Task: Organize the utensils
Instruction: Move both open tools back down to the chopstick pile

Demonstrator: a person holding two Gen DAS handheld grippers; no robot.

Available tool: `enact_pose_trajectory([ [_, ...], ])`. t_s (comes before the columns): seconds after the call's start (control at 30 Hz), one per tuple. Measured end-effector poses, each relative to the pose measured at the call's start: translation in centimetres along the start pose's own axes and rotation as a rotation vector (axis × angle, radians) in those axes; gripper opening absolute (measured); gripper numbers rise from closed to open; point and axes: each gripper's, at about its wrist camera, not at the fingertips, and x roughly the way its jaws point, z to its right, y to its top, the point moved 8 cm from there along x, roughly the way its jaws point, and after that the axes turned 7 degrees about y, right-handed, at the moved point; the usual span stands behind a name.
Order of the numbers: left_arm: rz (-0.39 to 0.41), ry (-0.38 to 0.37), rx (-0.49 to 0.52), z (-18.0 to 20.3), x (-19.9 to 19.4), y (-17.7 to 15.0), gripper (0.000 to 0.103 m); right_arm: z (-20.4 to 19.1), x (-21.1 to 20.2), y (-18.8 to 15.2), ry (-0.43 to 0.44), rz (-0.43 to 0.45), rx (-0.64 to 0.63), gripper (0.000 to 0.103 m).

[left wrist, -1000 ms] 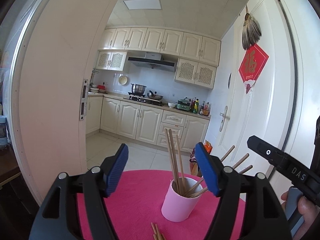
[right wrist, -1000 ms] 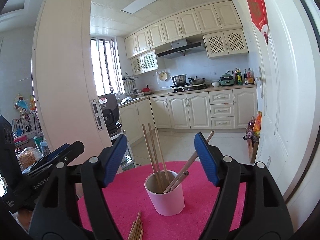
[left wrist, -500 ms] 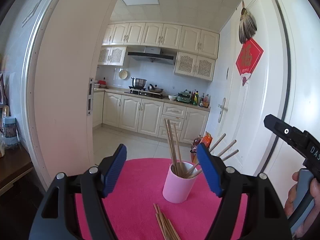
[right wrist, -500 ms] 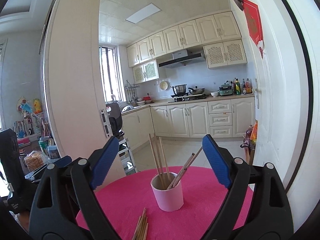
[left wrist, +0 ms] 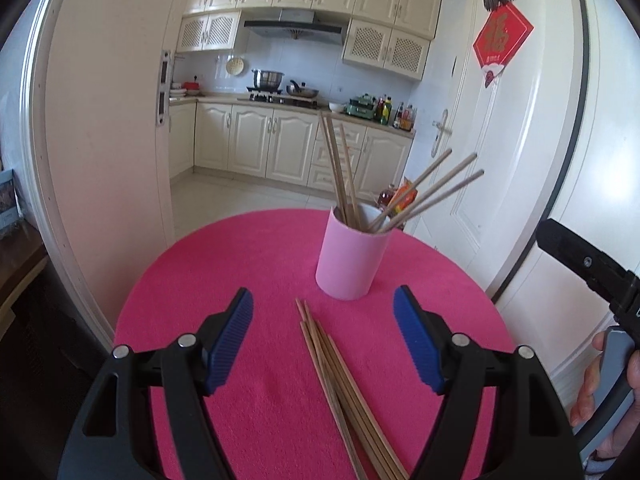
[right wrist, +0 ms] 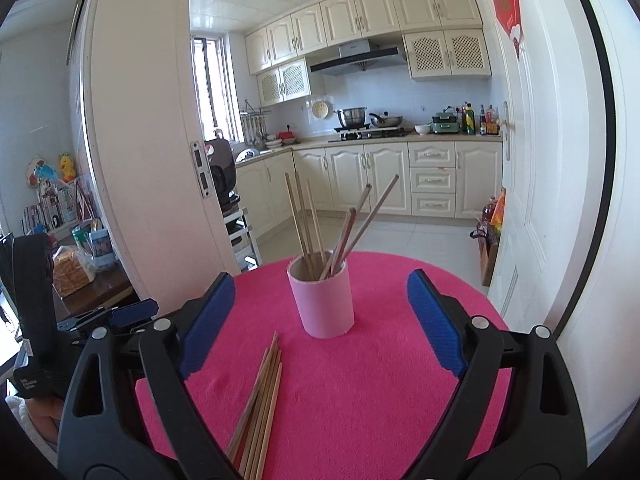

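I see a matt, fuzzy pink tablecloth (left wrist: 248, 264), bare wooden chopsticks (left wrist: 344, 384), a smooth pink cup (left wrist: 348, 256), possibly plastic, and ribbed blue pads (right wrist: 208, 316).

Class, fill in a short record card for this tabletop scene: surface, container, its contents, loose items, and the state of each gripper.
surface: round table with a pink cloth
container: pale pink cylindrical cup, upright
contents: wooden chopsticks standing in the cup, some upright, some leaning right
loose items: bundle of wooden chopsticks lying flat on the cloth, in front of the cup, apart from it
left gripper: open, empty, above the loose bundle
right gripper: open, empty
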Motion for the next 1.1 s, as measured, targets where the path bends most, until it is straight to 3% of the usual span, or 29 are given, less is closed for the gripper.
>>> enact_pose_trajectory([
  [0.2,-0.293,0.004,-0.011,-1.2,5.1,-5.4,0.071,0.6,3.0,-5.3,-0.001,-0.207,0.018,0.086],
  [0.37,-0.401,0.003,-0.037,-1.7,7.6,-7.8,0.071,1.2,5.2,-8.6,0.002,-0.330,0.059,0.086],
  [0.53,-0.453,-0.036,-0.042,-1.1,8.8,-9.0,0.070,1.2,6.4,-10.1,0.006,-0.382,0.081,0.086],
  [0.6,-0.492,-0.084,-0.071,-0.6,9.1,-9.6,0.049,1.2,6.7,-10.5,0.004,-0.395,0.087,0.086],
  [0.83,-0.509,-0.075,-0.072,-0.1,9.9,-10.0,0.028,1.2,7.8,-11.1,-0.003,-0.432,0.105,0.086],
  [0.97,-0.505,-0.087,-0.057,0.4,10.2,-10.1,0.024,1.0,8.4,-11.6,-0.008,-0.451,0.100,0.086],
  [1.03,-0.511,-0.064,-0.036,0.6,10.6,-10.2,0.011,0.8,8.8,-11.8,-0.010,-0.461,0.101,0.086],
  [1.1,-0.502,-0.062,-0.021,1.2,10.9,-10.1,0.011,0.6,9.2,-12.1,-0.013,-0.474,0.098,0.086],
])
